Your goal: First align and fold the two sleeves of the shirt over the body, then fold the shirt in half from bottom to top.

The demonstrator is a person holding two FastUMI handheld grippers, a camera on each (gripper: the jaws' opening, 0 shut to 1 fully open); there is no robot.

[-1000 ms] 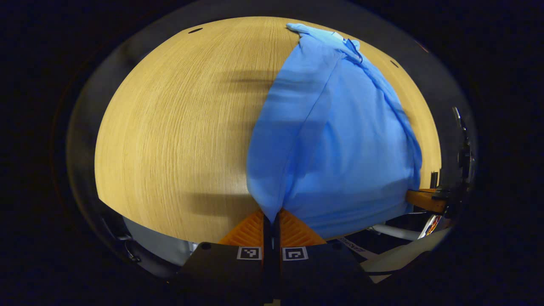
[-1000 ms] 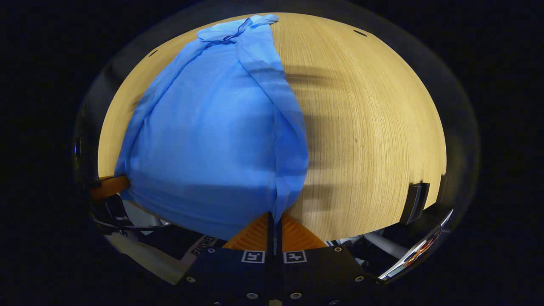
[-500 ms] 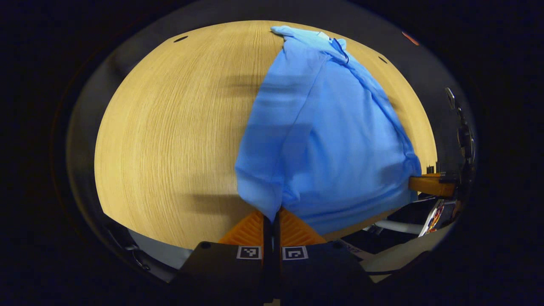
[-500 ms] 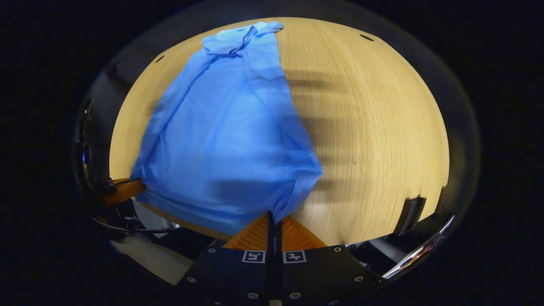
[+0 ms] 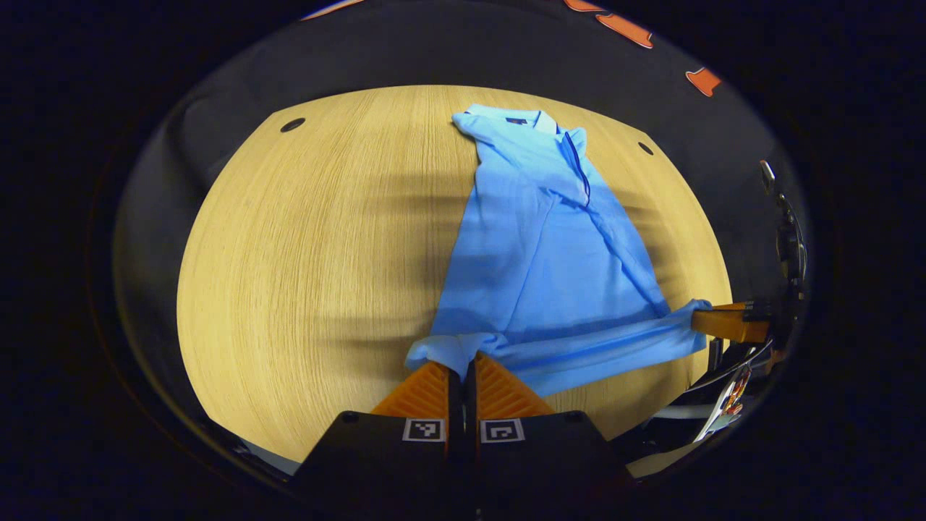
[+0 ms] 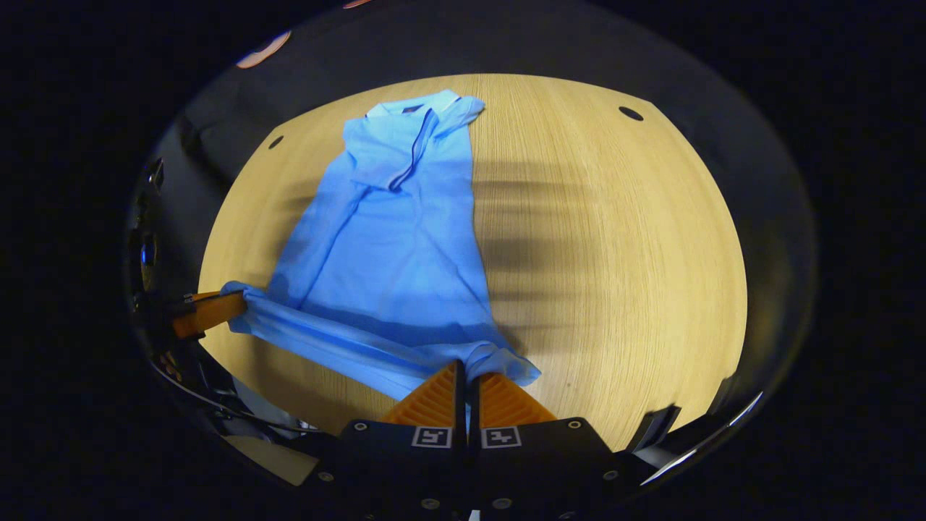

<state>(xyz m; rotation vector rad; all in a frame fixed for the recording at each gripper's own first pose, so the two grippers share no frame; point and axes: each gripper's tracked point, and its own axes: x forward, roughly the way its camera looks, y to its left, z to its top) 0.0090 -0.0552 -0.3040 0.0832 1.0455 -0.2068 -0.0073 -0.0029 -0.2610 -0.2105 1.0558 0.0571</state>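
Observation:
A light blue polo shirt (image 5: 542, 253) (image 6: 391, 239) lies lengthwise on the wooden table, collar at the far end, both sleeves folded over the body. Its bottom hem is lifted off the table and stretched taut between the two grippers. My left gripper (image 5: 461, 370) is shut on one hem corner. My right gripper (image 6: 469, 375) is shut on the other hem corner. In the left gripper view the right gripper (image 5: 727, 323) holds its corner at the right edge. In the right gripper view the left gripper (image 6: 206, 312) holds its corner at the left edge.
The round wooden table (image 5: 311, 260) (image 6: 615, 246) has bare wood beside the shirt and small dark holes (image 5: 292, 124) (image 6: 631, 113) near its far rim. The black booth wall stands behind it. Dark equipment (image 5: 785, 239) sits past the table's edge.
Both grippers have carried the hem forward and lower over the shirt. The cloth that hung as a tall sheet now lies mostly flat, with only the hem band raised.

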